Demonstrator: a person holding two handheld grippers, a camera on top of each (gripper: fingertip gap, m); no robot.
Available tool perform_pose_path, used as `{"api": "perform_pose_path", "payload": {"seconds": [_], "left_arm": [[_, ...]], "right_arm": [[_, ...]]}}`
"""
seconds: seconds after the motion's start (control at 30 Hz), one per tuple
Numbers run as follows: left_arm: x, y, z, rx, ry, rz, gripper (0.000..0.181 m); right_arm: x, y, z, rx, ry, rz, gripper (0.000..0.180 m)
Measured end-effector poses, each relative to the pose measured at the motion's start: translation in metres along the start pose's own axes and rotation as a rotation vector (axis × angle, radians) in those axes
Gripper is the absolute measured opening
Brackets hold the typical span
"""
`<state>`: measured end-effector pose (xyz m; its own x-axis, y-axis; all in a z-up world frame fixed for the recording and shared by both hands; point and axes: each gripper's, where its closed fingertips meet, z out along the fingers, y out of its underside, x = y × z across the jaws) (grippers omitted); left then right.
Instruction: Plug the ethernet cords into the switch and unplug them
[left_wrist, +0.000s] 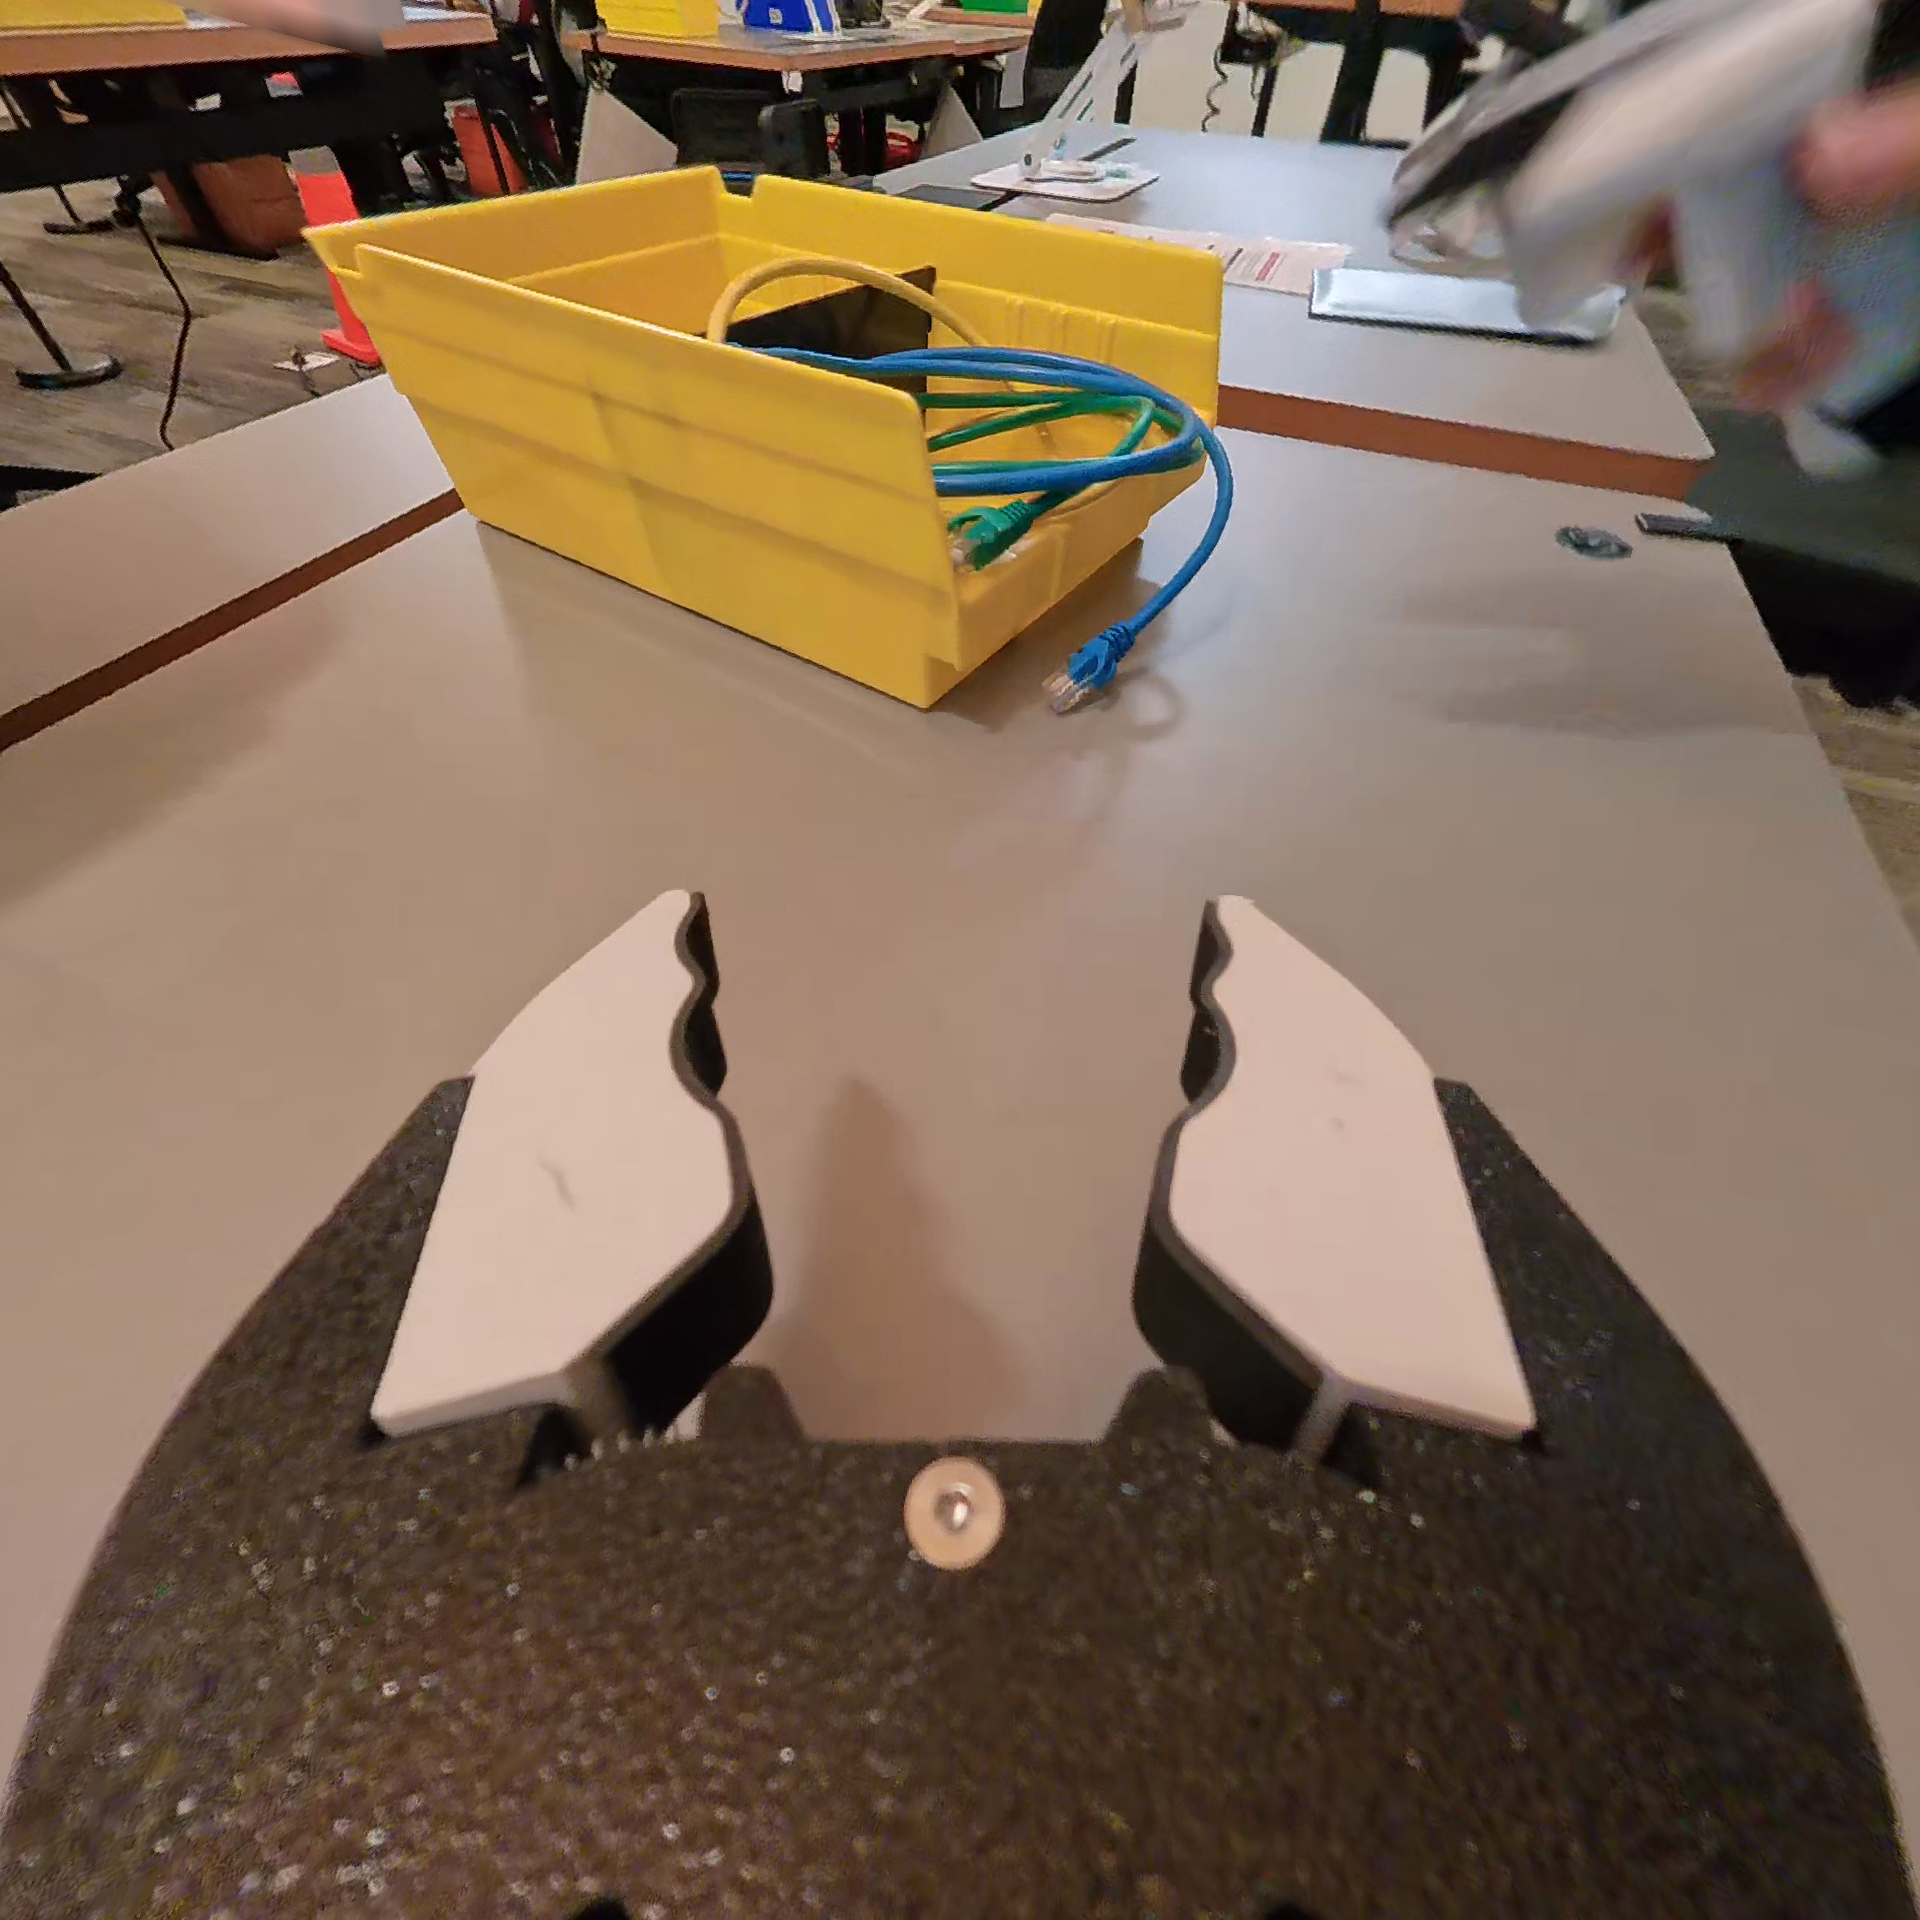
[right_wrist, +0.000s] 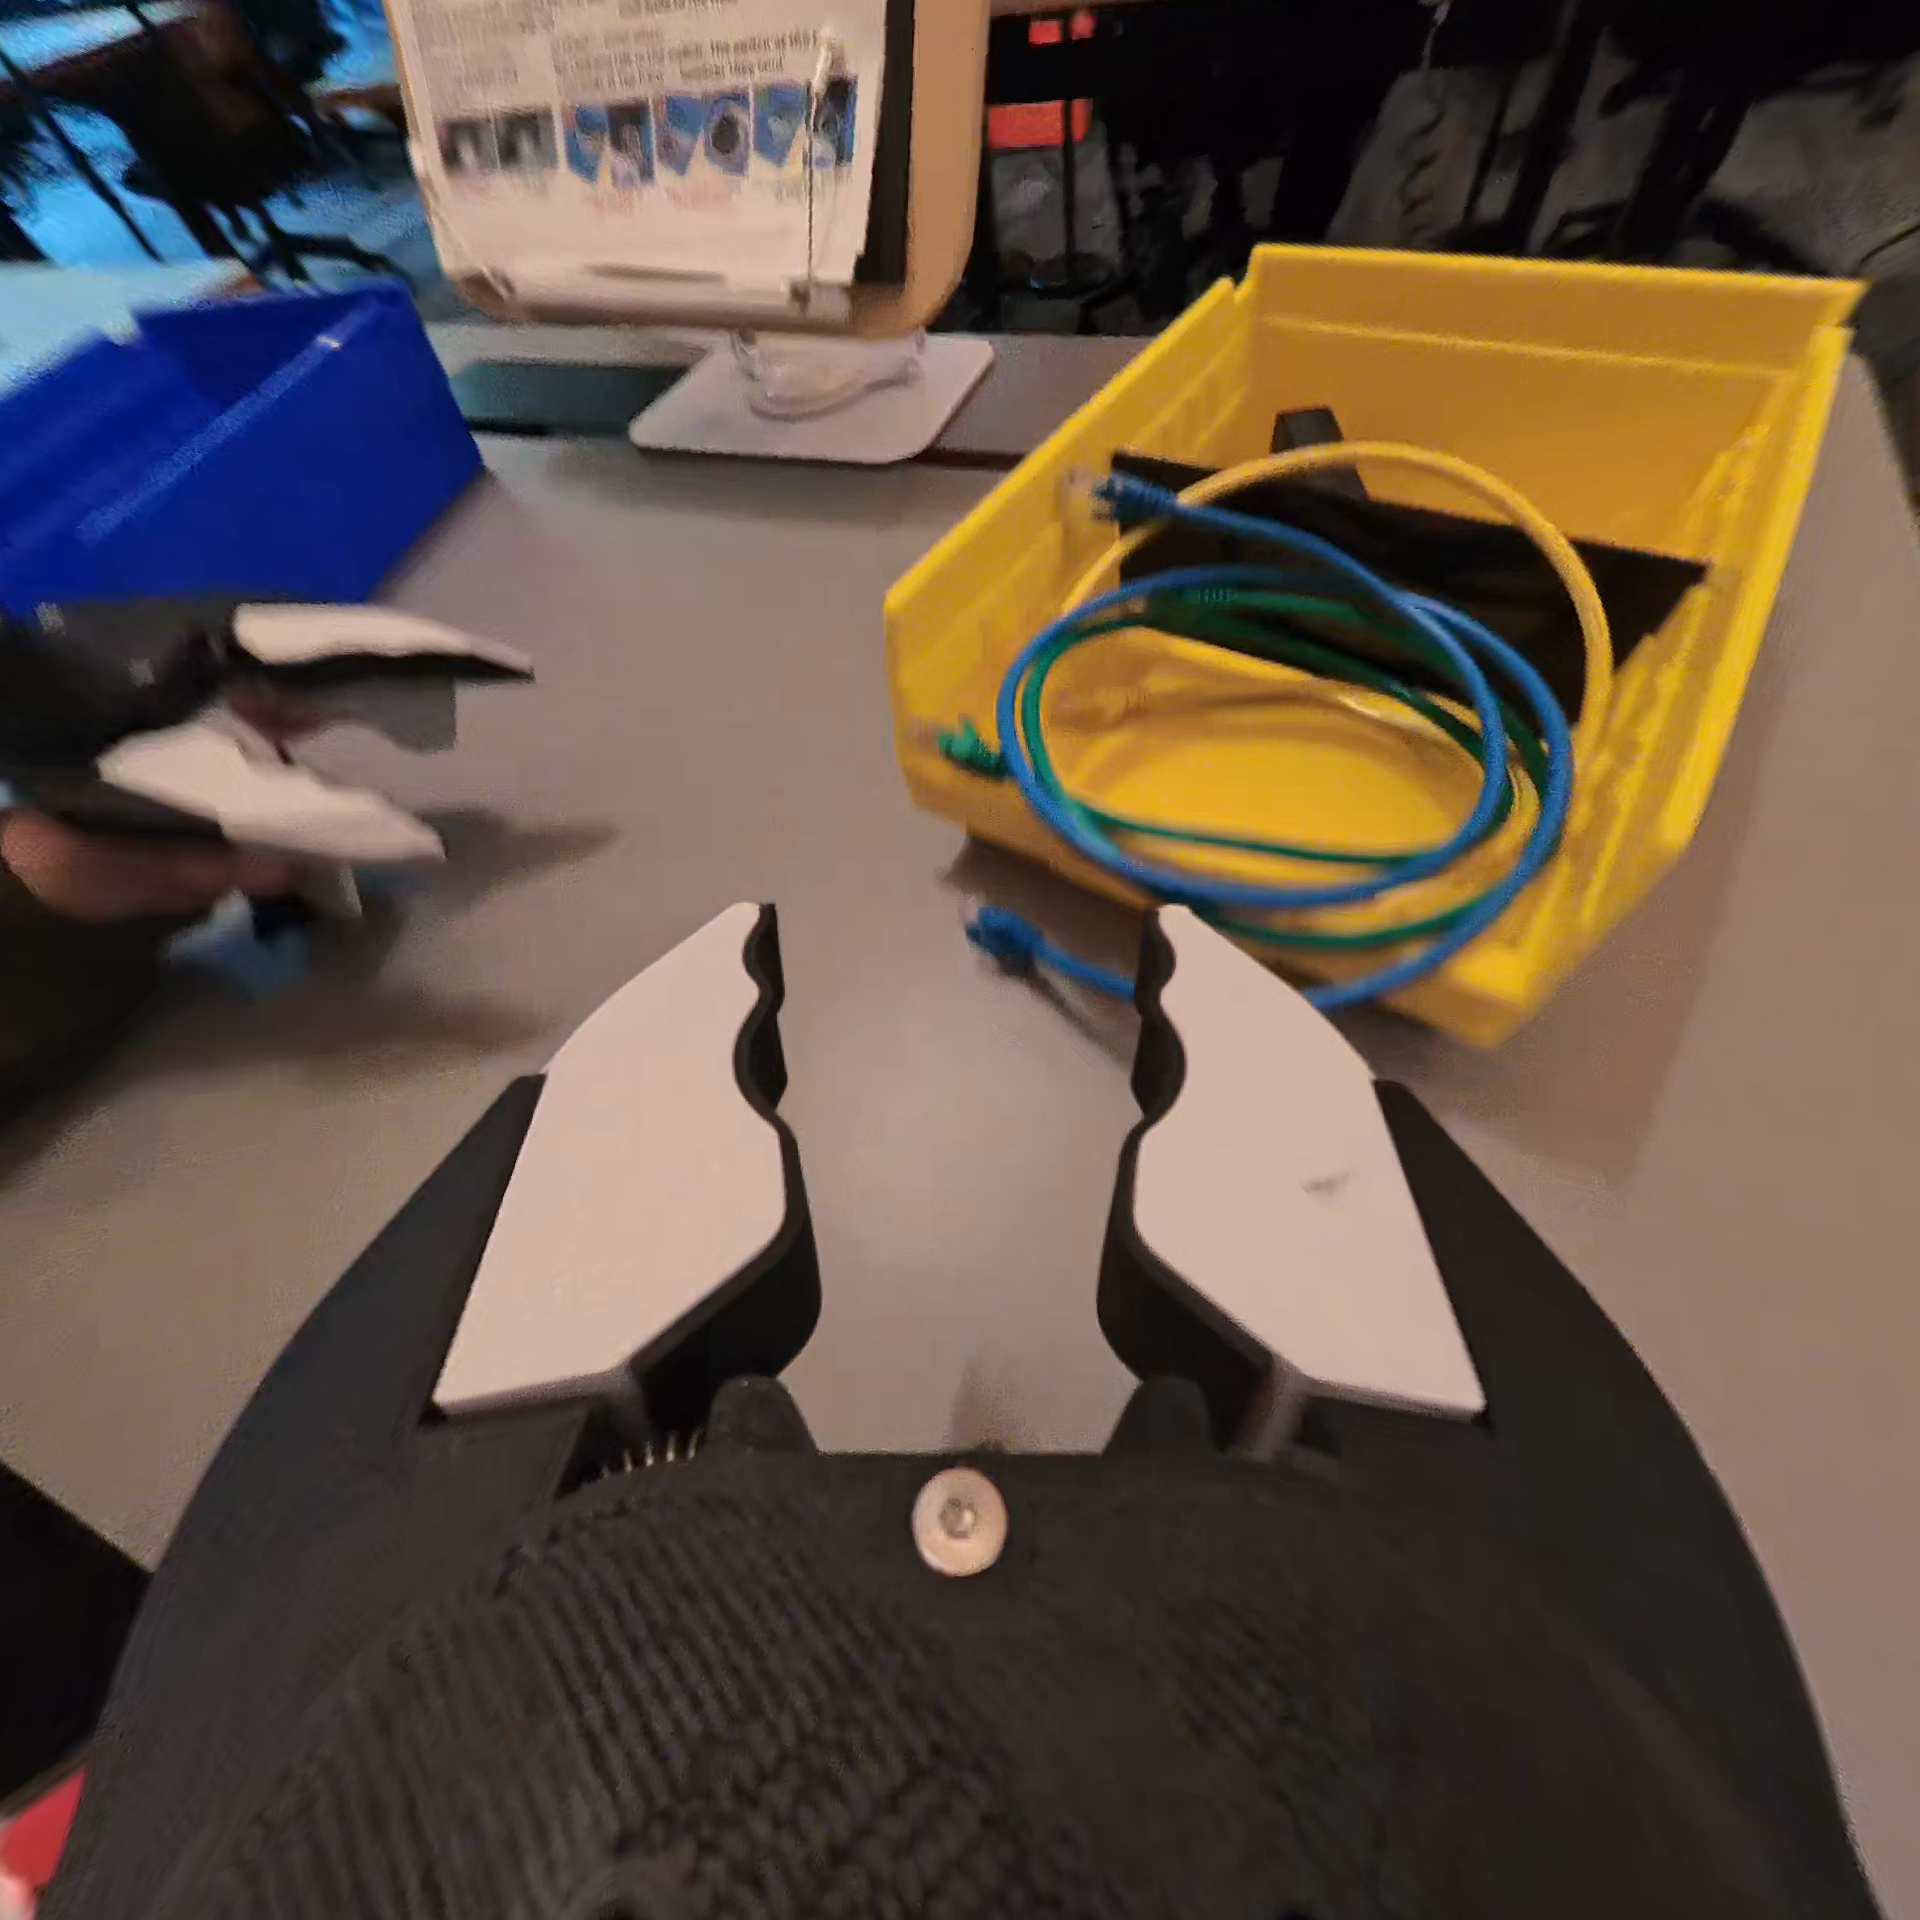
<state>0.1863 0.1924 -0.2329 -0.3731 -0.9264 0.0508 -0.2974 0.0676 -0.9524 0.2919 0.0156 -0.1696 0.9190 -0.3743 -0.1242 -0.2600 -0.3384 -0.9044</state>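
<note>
A shared workroom or lab: rows of long grey laminate tables (left_wrist: 1351, 727) stretch ahead, with a yellow plastic bin (left_wrist: 665, 468), an orange traffic cone (left_wrist: 338, 260) and a stand-mounted instruction sheet (right_wrist: 665, 145) beyond.

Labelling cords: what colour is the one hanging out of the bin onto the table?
Blue cord; clearest in the left wrist view.

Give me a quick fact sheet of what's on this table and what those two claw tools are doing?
surface: grey table
container: yellow bin, open-topped
in the bin: blue cord, green cord and yellow cord coiled together, plus a flat black box
spilling out: one blue plug rests on the table beside the bin
left gripper: open, empty, facing the bin
right gripper: open, empty, near the blue plug
plugged in: nothing visible yet
nearby: blue bin, standing printed sheet
</note>
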Motion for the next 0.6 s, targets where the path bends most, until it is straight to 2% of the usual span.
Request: {"api": "perform_pose_path", "payload": {"seconds": [0.13, 0.2, 0.27, 0.47, 0.6], "left_arm": [[-0.005, -0.015, 0.019, 0.044, -0.044, -0.15, 0.083], [0.003, -0.031, 0.039, 0.068, -0.025, -0.21, 0.074], [0.005, -0.039, 0.064, 0.021, -0.054, -0.235, 0.076], [0.01, -0.049, 0.131, -0.17, -0.122, -0.187, 0.084], [0.006, -0.043, 0.14, -0.236, -0.296, -0.07, 0.084]], "right_arm": [[-0.015, 0.044, -0.033, -0.034, 0.079, -0.102, 0.072], [-0.014, 0.055, -0.041, -0.049, 0.104, -0.123, 0.072], [-0.014, 0.059, -0.045, -0.072, 0.09, -0.128, 0.072], [-0.007, 0.056, -0.065, -0.056, 0.09, -0.129, 0.07], [0.014, 0.066, -0.081, -0.101, 0.168, -0.168, 0.069]]}}
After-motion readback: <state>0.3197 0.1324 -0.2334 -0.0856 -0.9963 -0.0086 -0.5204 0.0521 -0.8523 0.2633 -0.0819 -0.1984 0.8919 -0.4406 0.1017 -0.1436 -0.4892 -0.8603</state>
